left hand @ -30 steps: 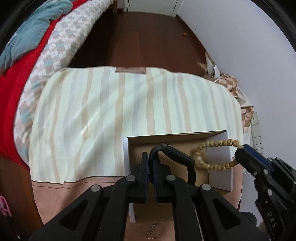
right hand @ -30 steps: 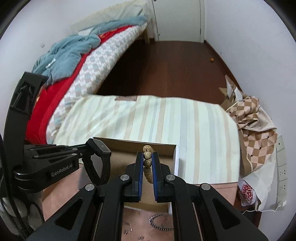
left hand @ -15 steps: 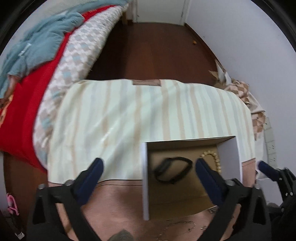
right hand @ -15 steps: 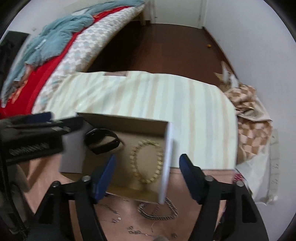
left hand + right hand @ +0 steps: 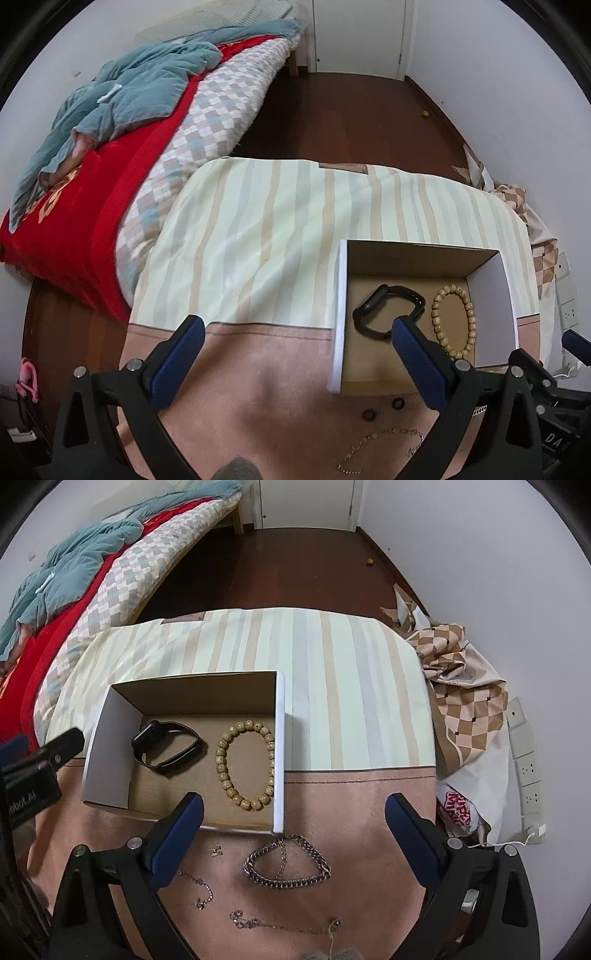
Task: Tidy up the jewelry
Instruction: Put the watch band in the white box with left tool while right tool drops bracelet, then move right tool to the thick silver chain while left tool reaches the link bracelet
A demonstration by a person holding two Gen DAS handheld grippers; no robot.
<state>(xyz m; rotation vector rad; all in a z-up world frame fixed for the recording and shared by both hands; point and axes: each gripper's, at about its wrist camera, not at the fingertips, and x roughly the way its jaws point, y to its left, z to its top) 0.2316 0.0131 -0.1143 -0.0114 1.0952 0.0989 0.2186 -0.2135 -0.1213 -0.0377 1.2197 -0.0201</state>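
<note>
An open cardboard box (image 5: 279, 738) (image 5: 340, 314) stands on the cloth-covered table. In it lie a black wristband (image 5: 166, 747) (image 5: 384, 310) and a wooden bead bracelet (image 5: 245, 766) (image 5: 452, 321). My left gripper (image 5: 297, 354) is open and empty, pulled back in front of the box's left wall. My right gripper (image 5: 293, 830) is open and empty, just in front of the box. A heavy silver chain bracelet (image 5: 286, 864) lies between its fingers. Thin chains (image 5: 195, 886) (image 5: 280, 925) (image 5: 380, 443), two small dark rings (image 5: 382, 410) and a small charm (image 5: 215, 851) lie on the pink cloth.
A bed with red and checked covers (image 5: 110, 166) stands to the left. A crumpled checked cloth and bag (image 5: 469, 716) lie at the table's right side by wall sockets (image 5: 524, 746). Dark wooden floor (image 5: 288, 565) lies beyond the table.
Both grippers opened and let go: the wristband and the bead bracelet now lie in the box. Both grippers then drew back toward me from the box.
</note>
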